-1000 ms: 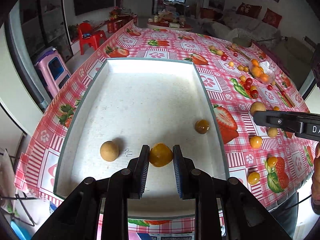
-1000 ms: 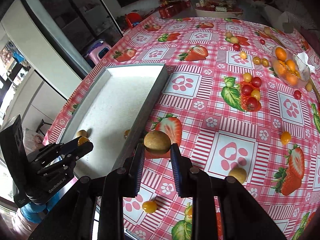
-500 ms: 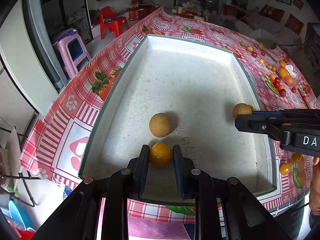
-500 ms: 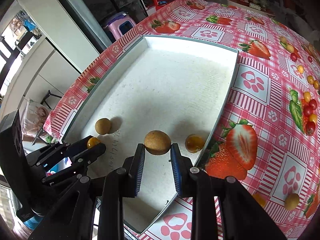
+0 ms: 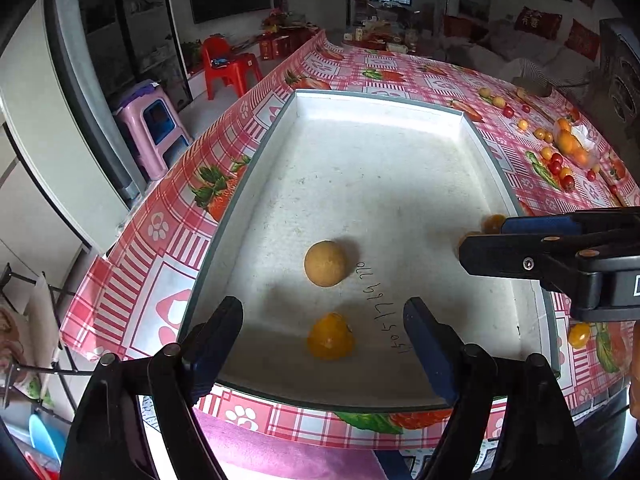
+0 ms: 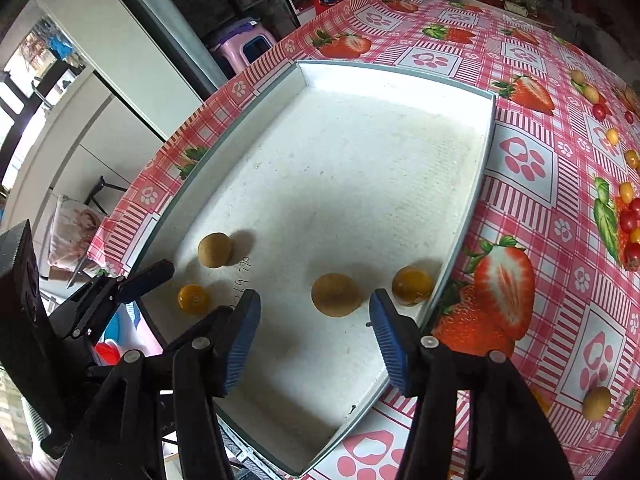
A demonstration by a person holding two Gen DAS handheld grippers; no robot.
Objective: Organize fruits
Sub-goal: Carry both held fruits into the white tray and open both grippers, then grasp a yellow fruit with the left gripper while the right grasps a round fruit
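A white tray [image 5: 380,98] with a grey rim lies on the strawberry tablecloth. My left gripper [image 5: 322,312] hangs over its near end, jaws opening. A yellow-orange fruit [image 5: 330,342] lies loose on the tray floor between its fingers, no pad touching it. A tan round fruit [image 5: 325,263] rests just beyond. My right gripper [image 6: 315,302] is also opening over the tray [image 6: 392,74]. A brown fruit [image 6: 335,294] sits free on the floor between its blue pads. Another yellow fruit [image 6: 412,285] lies by the tray's right wall.
Loose small fruits and cherry tomatoes [image 6: 628,220] are scattered on the tablecloth right of the tray, with a clear bowl of oranges [image 5: 572,146] farther back. A tan fruit [image 6: 596,402] lies near the front right. Beyond the table's left edge stand a pink stool [image 5: 154,128] and a red chair [image 5: 228,68].
Both grippers have spread their jaws and let go of their fruits, which now rest on the tray floor. Before that, the right gripper carried the brown fruit from the tablecloth over the tray.
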